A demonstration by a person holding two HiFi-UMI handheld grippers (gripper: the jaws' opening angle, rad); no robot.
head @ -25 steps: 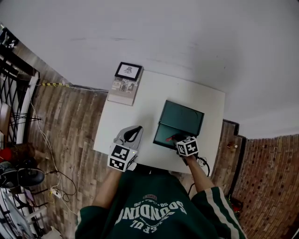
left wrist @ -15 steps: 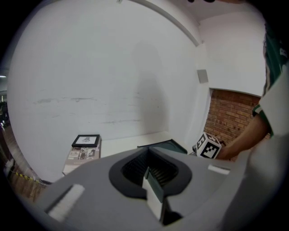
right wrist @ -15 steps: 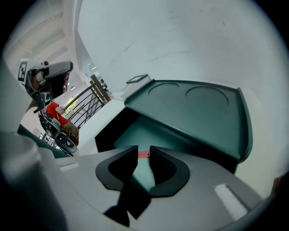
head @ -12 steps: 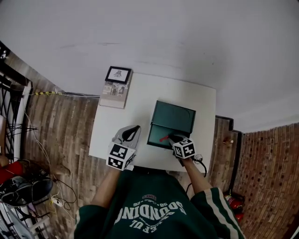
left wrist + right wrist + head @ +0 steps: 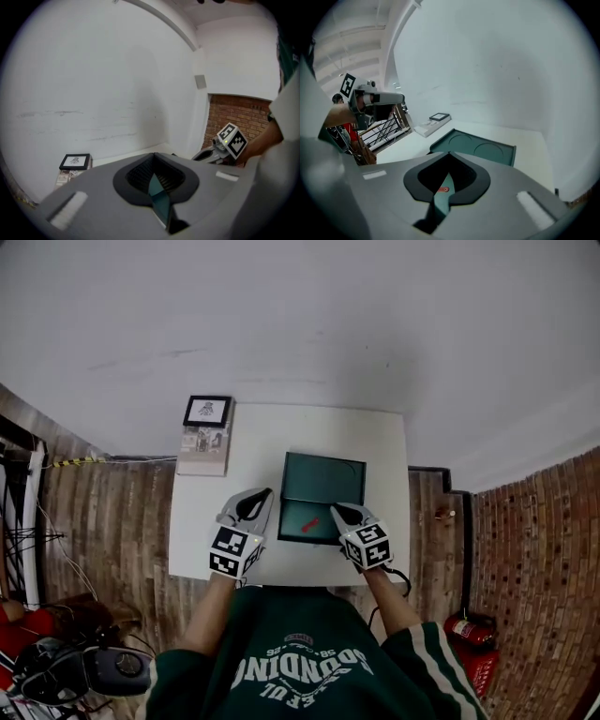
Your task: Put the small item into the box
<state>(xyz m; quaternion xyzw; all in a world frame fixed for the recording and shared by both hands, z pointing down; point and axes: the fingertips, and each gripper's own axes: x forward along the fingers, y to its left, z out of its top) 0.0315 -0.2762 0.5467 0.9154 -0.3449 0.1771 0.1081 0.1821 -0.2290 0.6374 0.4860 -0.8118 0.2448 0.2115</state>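
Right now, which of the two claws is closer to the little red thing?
The right claw, its tips at the green box holding the red item; the left claw hangs beside the box.

The table (image 5: 253, 442) top is smooth, matt white. The box (image 5: 323, 486) looks matt dark green; the floor (image 5: 112, 512) is worn wooden planking.

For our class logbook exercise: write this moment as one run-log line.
small red item: inside green box | left claw: shut, empty | right claw: shut, empty
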